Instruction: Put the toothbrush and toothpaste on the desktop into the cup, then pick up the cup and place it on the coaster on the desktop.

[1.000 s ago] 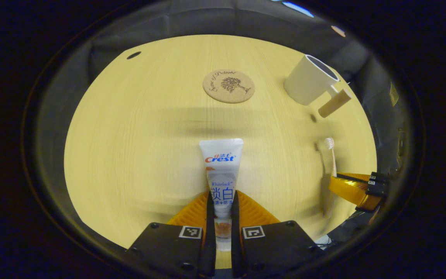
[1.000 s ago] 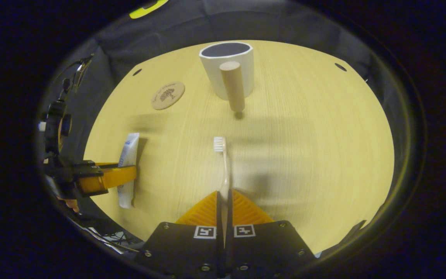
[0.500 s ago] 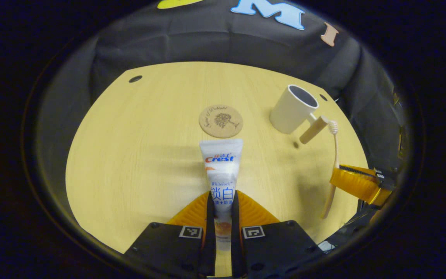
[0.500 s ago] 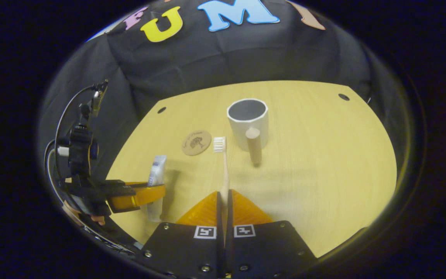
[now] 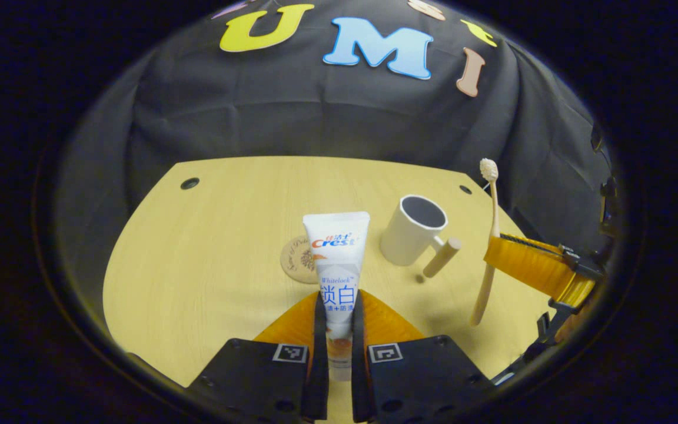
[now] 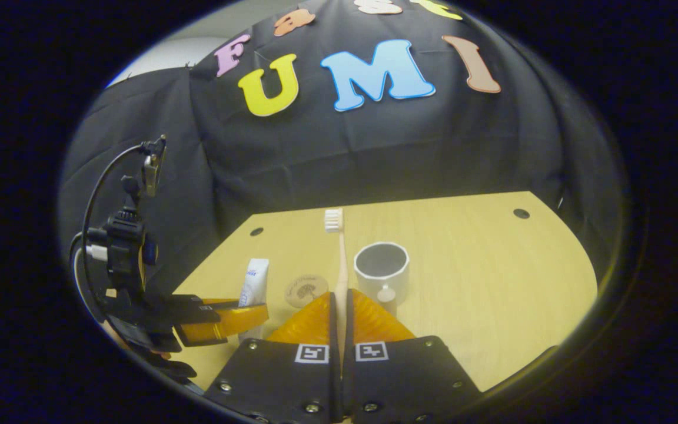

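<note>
My left gripper [image 5: 336,306] is shut on a white toothpaste tube [image 5: 335,253], held up off the table with its flat end forward. My right gripper [image 6: 339,303] is shut on a pale toothbrush [image 6: 339,259], bristles away from me. In the left gripper view the right gripper [image 5: 527,268] stands at the right with the toothbrush [image 5: 489,235] upright, beside the white cup [image 5: 412,229] with its wooden handle. The round cork coaster [image 5: 298,259] lies left of the cup, partly behind the tube. In the right gripper view the cup [image 6: 381,271], coaster [image 6: 306,290] and left gripper [image 6: 227,318] with toothpaste [image 6: 255,281] lie below.
The light wooden table [image 5: 215,247] has small dark holes near its far corners [image 5: 189,183]. Black cloth hangs behind it as the booth wall. A cabled mount [image 6: 121,247] rides on the left gripper.
Both grippers have risen and tilted up from the table, carrying the toothpaste and toothbrush. The cup and coaster now look farther off and lower in both views.
</note>
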{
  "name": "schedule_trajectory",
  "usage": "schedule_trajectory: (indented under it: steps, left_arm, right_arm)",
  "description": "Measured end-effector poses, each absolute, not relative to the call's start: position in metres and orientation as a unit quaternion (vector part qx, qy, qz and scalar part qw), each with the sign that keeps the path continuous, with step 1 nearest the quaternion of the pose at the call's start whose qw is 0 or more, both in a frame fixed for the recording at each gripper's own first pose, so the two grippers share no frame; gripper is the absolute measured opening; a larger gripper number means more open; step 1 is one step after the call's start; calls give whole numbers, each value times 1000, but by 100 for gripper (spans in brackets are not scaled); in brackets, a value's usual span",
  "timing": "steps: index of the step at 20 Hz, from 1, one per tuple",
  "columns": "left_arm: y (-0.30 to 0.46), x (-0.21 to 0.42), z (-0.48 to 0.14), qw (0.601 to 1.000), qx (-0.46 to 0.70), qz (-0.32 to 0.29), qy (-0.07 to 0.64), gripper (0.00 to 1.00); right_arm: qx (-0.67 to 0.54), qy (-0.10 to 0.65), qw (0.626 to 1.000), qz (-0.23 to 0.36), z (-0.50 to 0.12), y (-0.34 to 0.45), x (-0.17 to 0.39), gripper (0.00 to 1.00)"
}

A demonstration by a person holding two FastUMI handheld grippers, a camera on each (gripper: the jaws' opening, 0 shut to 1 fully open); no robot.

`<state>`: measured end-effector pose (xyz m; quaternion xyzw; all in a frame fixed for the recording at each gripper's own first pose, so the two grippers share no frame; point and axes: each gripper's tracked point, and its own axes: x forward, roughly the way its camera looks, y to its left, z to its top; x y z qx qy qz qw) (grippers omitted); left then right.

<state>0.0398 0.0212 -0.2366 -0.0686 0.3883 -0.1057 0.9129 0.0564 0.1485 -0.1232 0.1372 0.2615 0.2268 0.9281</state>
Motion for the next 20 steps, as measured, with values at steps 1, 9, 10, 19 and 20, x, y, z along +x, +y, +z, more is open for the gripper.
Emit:
schedule_trajectory:
  steps: [1, 9, 10, 19, 20]
  left_arm:
    - [21, 47, -230, 920, -70, -108, 369, 24]
    - [11, 102, -202, 952, -68, -118, 272, 23]
    - [9, 107, -200, 956, -71, -117, 261, 23]
    - [-7, 156, -159, 972, -115, -122, 165, 23]
    - [-8, 161, -152, 974, -118, -121, 151, 23]
  right_arm:
    - [144, 245, 932, 227, -116, 148, 63, 2]
    - [202, 145, 945, 212, -91, 152, 115, 2]
    - [206, 131, 948, 205, -89, 150, 123, 2]
    - [198, 82, 963, 165, -96, 139, 190, 2]
    - [187, 90, 964, 166, -105, 143, 193, 2]
